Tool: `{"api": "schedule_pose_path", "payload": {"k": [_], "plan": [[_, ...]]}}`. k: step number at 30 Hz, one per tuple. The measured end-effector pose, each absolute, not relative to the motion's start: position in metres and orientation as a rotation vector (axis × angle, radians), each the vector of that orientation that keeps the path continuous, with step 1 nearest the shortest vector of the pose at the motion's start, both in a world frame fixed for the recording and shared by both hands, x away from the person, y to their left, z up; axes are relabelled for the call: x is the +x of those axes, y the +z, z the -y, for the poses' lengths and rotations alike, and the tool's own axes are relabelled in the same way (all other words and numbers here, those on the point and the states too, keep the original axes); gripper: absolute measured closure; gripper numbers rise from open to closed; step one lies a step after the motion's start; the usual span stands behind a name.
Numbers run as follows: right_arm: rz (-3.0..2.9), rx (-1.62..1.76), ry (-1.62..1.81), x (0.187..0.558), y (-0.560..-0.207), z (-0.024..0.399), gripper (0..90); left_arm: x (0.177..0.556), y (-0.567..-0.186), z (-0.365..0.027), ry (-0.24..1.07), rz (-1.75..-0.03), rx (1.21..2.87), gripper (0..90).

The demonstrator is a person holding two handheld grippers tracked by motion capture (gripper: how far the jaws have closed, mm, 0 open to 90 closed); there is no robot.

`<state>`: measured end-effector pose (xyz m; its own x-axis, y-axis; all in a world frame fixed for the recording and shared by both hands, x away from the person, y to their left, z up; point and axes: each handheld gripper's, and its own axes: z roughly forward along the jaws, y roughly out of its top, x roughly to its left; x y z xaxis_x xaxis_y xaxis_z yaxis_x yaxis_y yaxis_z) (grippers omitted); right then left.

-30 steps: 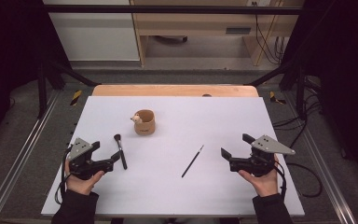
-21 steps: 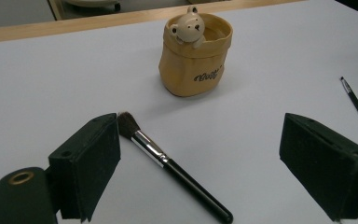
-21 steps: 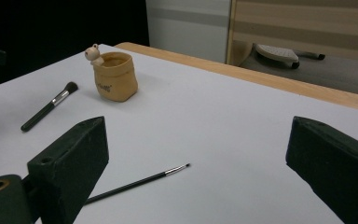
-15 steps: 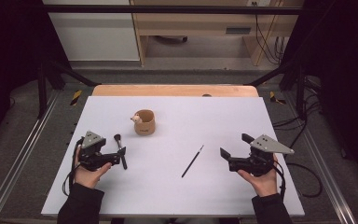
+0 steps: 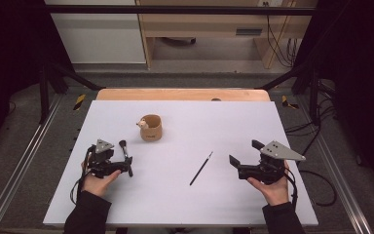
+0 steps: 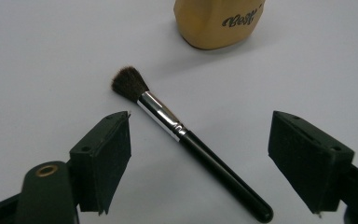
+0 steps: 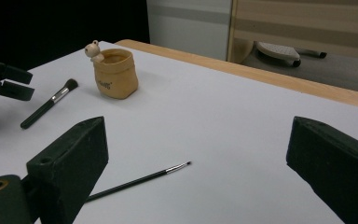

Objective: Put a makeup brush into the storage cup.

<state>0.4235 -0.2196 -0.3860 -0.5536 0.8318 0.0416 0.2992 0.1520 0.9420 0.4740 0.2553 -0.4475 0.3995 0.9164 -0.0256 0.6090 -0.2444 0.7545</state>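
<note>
From the high view, the left gripper (image 5: pixel 122 165) sits low over the white table (image 5: pixel 185 204), its jaws apart and set on either side of the makeup brush (image 5: pixel 125 156) — the handle lies between them, untouched. Those jaws have just been closing in, yet nothing is pinched. Beyond the left gripper, a little to its right, stands the tan cup (image 5: pixel 151 128). The right gripper (image 5: pixel 246 157) hovers at the other side of the table, released and holding nothing; the thin brush (image 5: pixel 201 168) lies on the table well to its left.

In the left gripper view, the makeup brush (image 6: pixel 186 137) lies flat and slantwise between the two pads, bristles towards the far left, handle end near the right pad (image 6: pixel 307 161), clear of both. The tan cup (image 6: pixel 216 21) stands just past the bristles.

In the right gripper view, the jaws stand wide with bare table between them — the thin brush (image 7: pixel 137 179) lies ahead of the left pad (image 7: pixel 72 163), tip pointing right. Farther off stand the tan cup (image 7: pixel 114 72), the makeup brush (image 7: pixel 49 103) and the left gripper (image 7: pixel 7 84).
</note>
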Motion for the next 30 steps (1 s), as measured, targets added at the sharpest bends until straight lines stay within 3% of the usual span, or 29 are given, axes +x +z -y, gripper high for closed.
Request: {"api": "schedule_pose_path", "payload": {"k": [30], "plan": [[-1.942,1.092,1.399,0.424,-0.392,0.224,5.9,0.479,-0.466,-0.248,0.492,-1.362,2.018,47.8]]}}
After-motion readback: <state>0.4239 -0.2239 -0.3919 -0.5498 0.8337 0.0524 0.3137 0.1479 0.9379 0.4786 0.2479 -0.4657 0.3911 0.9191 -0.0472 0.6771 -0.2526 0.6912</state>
